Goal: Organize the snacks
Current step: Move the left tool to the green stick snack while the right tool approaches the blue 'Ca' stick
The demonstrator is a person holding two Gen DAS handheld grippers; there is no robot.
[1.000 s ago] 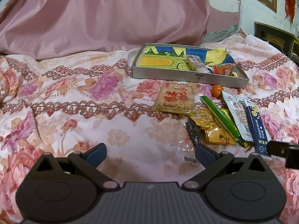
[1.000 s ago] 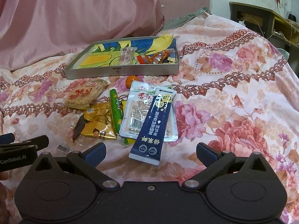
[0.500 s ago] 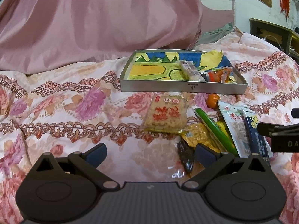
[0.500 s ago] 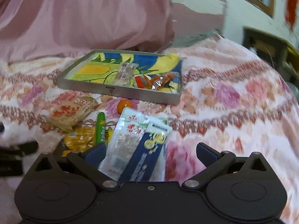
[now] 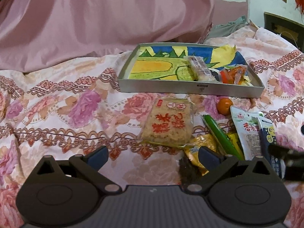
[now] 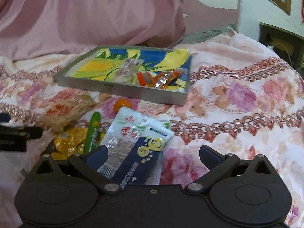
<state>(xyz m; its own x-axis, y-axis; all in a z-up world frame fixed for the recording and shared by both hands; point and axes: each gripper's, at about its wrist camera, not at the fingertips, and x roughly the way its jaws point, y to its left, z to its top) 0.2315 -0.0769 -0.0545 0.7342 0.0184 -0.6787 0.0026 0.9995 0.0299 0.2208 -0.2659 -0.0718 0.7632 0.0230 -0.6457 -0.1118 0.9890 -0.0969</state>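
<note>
Left gripper [image 5: 153, 154]: jaws spread wide, holding nothing; low over the floral bedspread [image 5: 57, 114].
Right gripper [image 6: 153, 154]: jaws spread wide, nothing clamped; dark blue sachet [image 6: 140, 159] lies between its fingers, contact not determinable.

Loose stock, not yet sorted, all on the bedspread:
- Rice cracker pack [image 5: 169, 123], directly ahead of left gripper.
- Yellow foil packet [image 5: 199, 152] and a dark wrapped piece [image 5: 187, 171], at left gripper's right finger.
- Green stick [image 5: 220, 134], just right of those.
- White pouch [image 6: 125, 133], partly under the blue sachet, ahead-left of right gripper.
- Small orange fruit [image 6: 121, 103], beyond the pouch, just before the tray.

Tray [image 5: 190, 90], farthest ahead of both grippers: holds one clear-wrapped bar [image 5: 199, 69] and orange-red wrapped sweets [image 5: 232, 74]; most of its painted floor is bare.

Progress, judged: early; two lots in, seven out.
</note>
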